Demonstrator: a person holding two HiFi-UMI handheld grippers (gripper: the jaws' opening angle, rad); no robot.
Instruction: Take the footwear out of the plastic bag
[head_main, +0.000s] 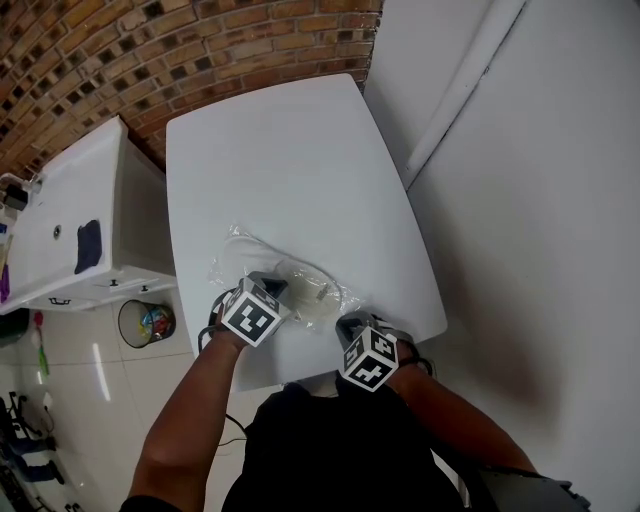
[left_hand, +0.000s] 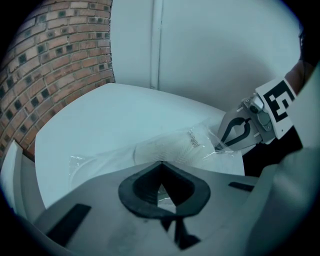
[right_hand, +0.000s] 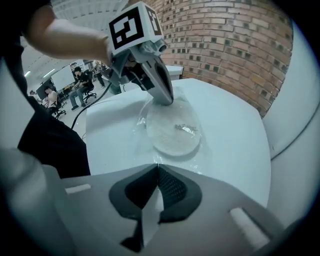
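With left gripper (right_hand: 166, 101) and right gripper (left_hand: 218, 147) both pinched shut on the plastic bag (head_main: 240, 250) lying on the table (head_main: 290, 150), its film is best drawn apart gently so the slipper (right_hand: 172, 131) inside is exposed

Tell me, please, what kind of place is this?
Probably a shared office or lab room: people sit on office chairs in the background, a brick wall stands behind the white table, and a waste bin stands on the tiled floor.
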